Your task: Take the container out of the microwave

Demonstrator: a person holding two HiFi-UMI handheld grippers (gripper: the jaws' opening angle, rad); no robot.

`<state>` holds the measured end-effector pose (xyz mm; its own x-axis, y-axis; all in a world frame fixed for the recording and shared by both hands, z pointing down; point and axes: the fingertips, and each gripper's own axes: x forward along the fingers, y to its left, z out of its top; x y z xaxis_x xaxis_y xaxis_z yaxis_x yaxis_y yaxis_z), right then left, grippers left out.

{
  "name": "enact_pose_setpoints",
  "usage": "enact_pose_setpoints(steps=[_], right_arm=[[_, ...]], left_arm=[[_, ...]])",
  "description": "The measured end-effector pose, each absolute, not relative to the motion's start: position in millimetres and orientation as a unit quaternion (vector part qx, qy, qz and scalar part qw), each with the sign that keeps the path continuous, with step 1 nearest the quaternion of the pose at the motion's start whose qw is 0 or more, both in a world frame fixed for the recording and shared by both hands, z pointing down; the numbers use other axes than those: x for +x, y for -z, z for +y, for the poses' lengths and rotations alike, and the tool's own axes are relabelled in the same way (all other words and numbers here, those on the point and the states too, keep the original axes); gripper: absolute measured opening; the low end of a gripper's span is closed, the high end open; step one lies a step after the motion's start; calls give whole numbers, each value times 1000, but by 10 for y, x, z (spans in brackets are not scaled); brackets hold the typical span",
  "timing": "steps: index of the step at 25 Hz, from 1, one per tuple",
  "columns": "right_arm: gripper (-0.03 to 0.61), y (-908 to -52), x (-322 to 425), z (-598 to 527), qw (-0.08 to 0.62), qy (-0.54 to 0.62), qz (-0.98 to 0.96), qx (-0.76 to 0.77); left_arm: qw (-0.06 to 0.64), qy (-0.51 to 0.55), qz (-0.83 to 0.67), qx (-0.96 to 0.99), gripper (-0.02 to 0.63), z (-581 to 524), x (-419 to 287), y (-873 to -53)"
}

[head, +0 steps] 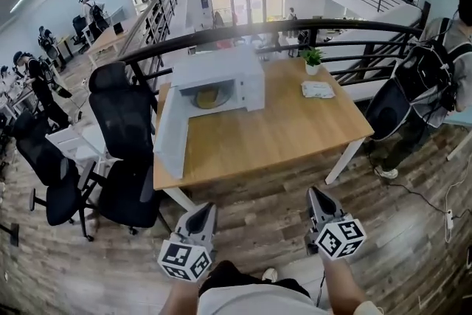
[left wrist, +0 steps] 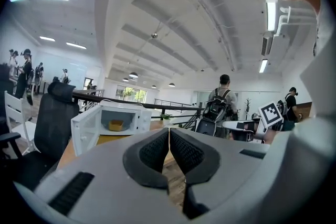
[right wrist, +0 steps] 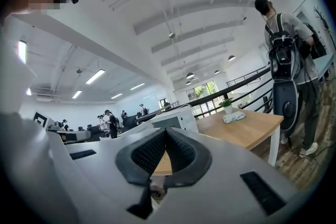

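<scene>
A white microwave [head: 221, 77] stands at the back left of a wooden table [head: 287, 133], its door [head: 169, 133] swung wide open to the left. Inside sits a yellowish container [head: 209, 96], also seen in the left gripper view as the container [left wrist: 115, 125] within the microwave [left wrist: 113, 123]. My left gripper [head: 206, 212] and right gripper [head: 315, 195] hover over the floor, well short of the table's near edge. Both are shut with nothing between the pads. The right gripper view catches the microwave [right wrist: 176, 119] side-on behind its jaws.
Black office chairs [head: 122, 129] crowd the table's left side. A small potted plant [head: 313, 59] and a white packet [head: 318, 90] rest on the table's right part. A railing [head: 295, 29] runs behind. A person with a backpack [head: 435, 77] stands at the right.
</scene>
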<state>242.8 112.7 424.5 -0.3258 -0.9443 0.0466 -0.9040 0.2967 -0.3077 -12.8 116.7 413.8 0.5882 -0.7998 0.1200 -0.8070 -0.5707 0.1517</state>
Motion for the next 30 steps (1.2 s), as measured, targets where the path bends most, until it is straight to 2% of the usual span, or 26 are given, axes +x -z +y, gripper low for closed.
enact_pose_setpoints(steps=[18, 30], right_arm=[[21, -4381, 2421, -165, 46, 171, 826, -535], [21, -4594, 1685, -1480, 13, 198, 836, -511]], left_arm=[[115, -12, -478, 870, 35, 6, 12, -4273], [102, -16, -498, 861, 35, -1178, -521, -4435]])
